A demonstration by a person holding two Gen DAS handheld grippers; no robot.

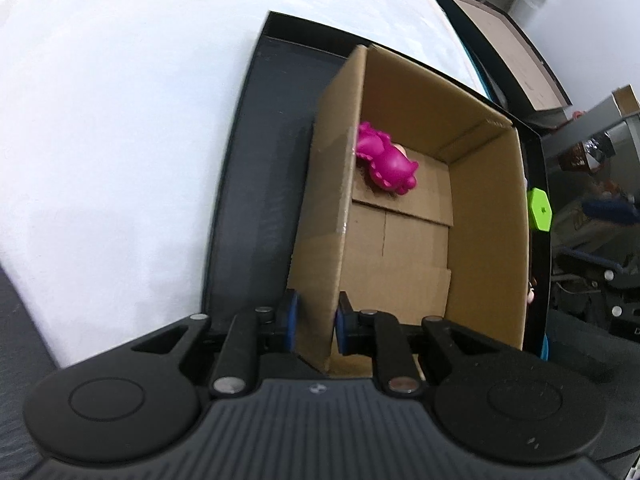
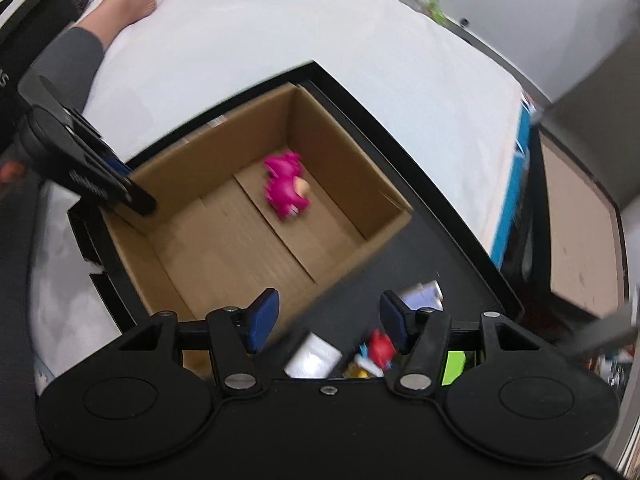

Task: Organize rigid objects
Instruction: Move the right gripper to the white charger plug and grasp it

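An open cardboard box [image 1: 484, 216] stands in a black tray [image 1: 248, 184] on a white bed. A magenta toy figure [image 1: 386, 158] lies on the box floor, also in the right wrist view [image 2: 286, 188]. My left gripper [image 1: 314, 324] is shut on the box's near left wall, one pad on each side; it shows in the right wrist view [image 2: 132, 190] at the box corner [image 2: 132, 216]. My right gripper [image 2: 328, 316] is open and empty above the tray, over a white cylinder [image 2: 314, 356] and a red toy [image 2: 380, 346].
A green hexagonal piece [image 1: 540, 210] lies in the tray to the right of the box. A white and lilac object [image 2: 424, 292] lies near my right finger. Another dark tray [image 2: 580, 216] with brown lining sits beyond the bed edge. A person's arm [image 2: 80, 52] rests at far left.
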